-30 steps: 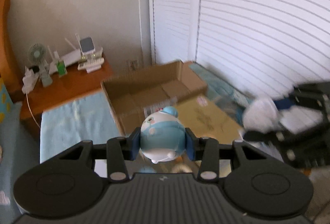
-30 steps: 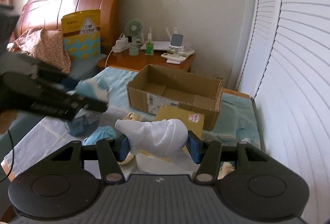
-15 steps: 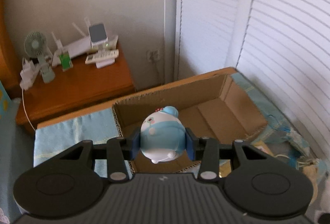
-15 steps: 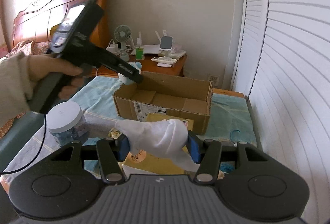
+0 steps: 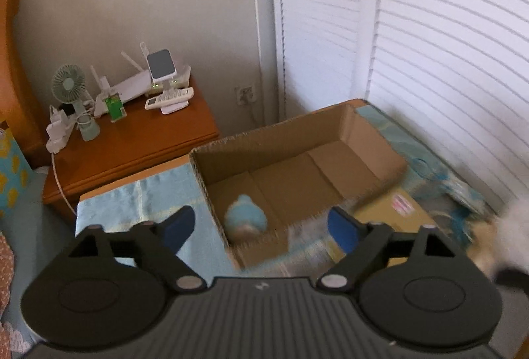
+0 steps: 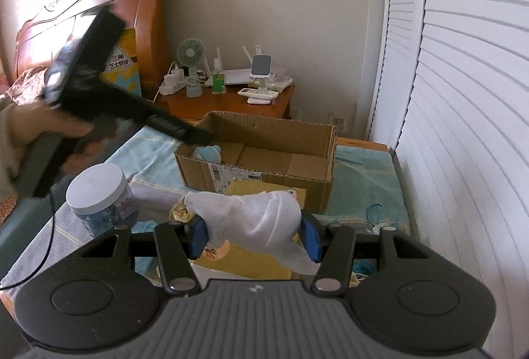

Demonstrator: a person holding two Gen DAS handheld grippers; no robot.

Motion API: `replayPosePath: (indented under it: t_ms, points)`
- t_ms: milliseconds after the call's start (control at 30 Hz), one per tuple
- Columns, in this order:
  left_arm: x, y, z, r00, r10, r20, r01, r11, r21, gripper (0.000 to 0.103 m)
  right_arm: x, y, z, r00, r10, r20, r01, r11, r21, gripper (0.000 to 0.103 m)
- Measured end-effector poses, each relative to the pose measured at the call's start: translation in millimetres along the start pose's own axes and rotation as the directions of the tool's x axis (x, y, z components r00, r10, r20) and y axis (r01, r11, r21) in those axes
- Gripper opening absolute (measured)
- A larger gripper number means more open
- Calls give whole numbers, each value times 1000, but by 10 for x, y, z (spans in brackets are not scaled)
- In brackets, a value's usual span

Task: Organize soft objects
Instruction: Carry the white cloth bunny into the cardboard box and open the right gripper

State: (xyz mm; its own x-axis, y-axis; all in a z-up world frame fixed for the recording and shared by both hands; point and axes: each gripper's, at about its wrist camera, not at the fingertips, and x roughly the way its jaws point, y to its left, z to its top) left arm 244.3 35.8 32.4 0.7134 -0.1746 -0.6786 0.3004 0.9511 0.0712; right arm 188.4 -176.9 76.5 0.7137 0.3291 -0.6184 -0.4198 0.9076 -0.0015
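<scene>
The cardboard box (image 5: 297, 167) sat open on the bed, most of its floor bare, its near wall blurred in the left view. The left gripper (image 5: 261, 226) hung above that wall, jaws opening with nothing between them. The blue plush toy (image 5: 245, 217) lay blurred in the box's near-left corner. The right gripper (image 6: 254, 235) pinched a white sock (image 6: 254, 220), its toe hanging below the pads.

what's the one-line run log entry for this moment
left gripper: jaws opening, nothing between | blue plush toy: in cardboard box | right gripper: shut on white soft toy, short of box
</scene>
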Motion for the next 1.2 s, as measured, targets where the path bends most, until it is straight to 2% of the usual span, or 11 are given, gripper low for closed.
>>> replayPosePath:
  t_ms: [167, 267, 500, 767, 933, 1100, 1200]
  points:
    - [-502, -91, -417, 999, -18, 39, 19, 999, -26, 96, 74, 53, 127, 1000, 18, -2, -19, 1000, -23, 61]
    - [-780, -175, -717, 996, 38, 80, -34, 998, -53, 100, 211, 64, 261, 999, 32, -8, -33, 999, -28, 61]
    - [-914, -304, -1134, 999, 17, 48, -13, 996, -84, 100, 776, 177, 646, 996, 79, -47, -80, 997, -23, 61]
    - [-914, -249, -1262, 997, 49, 53, -44, 995, -88, 100, 1470, 282, 1021, 989, 103, -104, -103, 995, 6, 61]
    - [-901, -83, -1294, 993, 104, 57, -96, 987, -129, 100, 1818, 396, 1210, 985, 111, -131, -115, 993, -24, 61]
    - [-860, 31, -1349, 993, 111, 37, -103, 982, -161, 100, 2135, 468, 1352, 982, 123, -146, -129, 991, -37, 61]
    - [-825, 64, -1371, 993, 115, 22, -109, 980, -169, 100, 2254, 487, 1382, 980, 133, -150, -140, 989, -37, 69]
